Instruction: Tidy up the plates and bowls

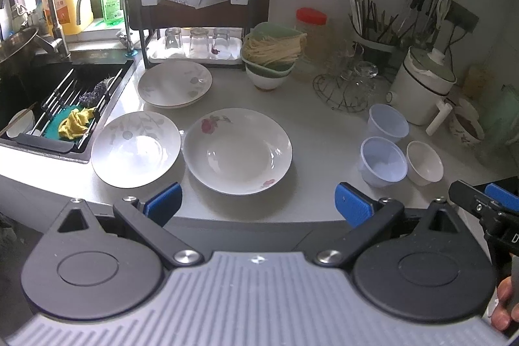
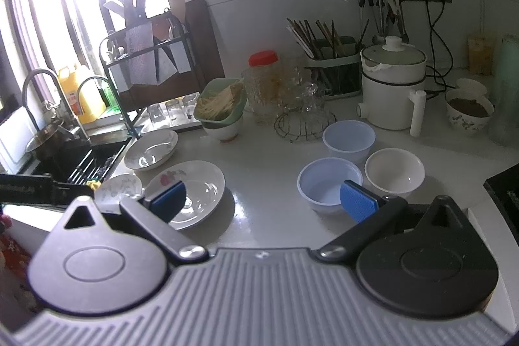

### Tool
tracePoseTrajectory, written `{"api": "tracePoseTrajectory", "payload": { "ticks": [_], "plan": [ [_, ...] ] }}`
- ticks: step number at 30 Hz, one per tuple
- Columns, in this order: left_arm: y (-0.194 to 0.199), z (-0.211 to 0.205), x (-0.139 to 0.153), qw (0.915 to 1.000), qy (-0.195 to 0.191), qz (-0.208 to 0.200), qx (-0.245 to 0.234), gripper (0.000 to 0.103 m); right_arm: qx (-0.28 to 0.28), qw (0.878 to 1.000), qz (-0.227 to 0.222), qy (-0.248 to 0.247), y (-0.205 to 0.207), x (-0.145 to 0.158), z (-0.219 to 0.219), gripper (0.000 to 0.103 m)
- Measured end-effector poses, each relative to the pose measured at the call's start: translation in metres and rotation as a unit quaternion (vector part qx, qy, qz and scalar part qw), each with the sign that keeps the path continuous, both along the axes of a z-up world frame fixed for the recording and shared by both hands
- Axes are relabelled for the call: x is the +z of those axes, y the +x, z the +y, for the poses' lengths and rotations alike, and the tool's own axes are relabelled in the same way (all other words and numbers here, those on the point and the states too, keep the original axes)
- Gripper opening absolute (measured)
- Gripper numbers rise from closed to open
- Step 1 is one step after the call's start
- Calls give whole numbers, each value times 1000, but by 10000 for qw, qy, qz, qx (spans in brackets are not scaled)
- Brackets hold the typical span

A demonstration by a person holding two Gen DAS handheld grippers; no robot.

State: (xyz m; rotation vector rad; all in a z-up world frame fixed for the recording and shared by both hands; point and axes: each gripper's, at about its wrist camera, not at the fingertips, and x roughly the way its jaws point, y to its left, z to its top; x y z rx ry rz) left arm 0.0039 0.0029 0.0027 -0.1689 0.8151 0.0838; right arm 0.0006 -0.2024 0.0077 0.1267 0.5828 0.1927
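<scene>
On the pale table [image 1: 324, 132] near the sink [image 1: 39, 93] lie three wide, shallow white plates: the rose plate [image 1: 237, 150] in front, the leaf plate [image 1: 135, 149] touching its left rim, and a plate [image 1: 175, 83] with grey flowers further back. To the right stand two bluish plastic bowls [image 1: 383, 161] and a small white bowl [image 1: 424, 162], close together. The left gripper [image 1: 258, 204] and right gripper [image 2: 262, 206] both hover with fingers spread wide, holding nothing.
</scene>
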Motion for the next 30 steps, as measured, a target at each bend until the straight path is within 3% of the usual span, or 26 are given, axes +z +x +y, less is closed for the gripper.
{"api": "tracePoseTrajectory", "payload": {
  "ticks": [30],
  "plan": [
    [-8, 3, -2, 10000, 5, 16, -33, 102, 106, 9999, 4, -77, -5, -1, 6, 103]
  ]
}}
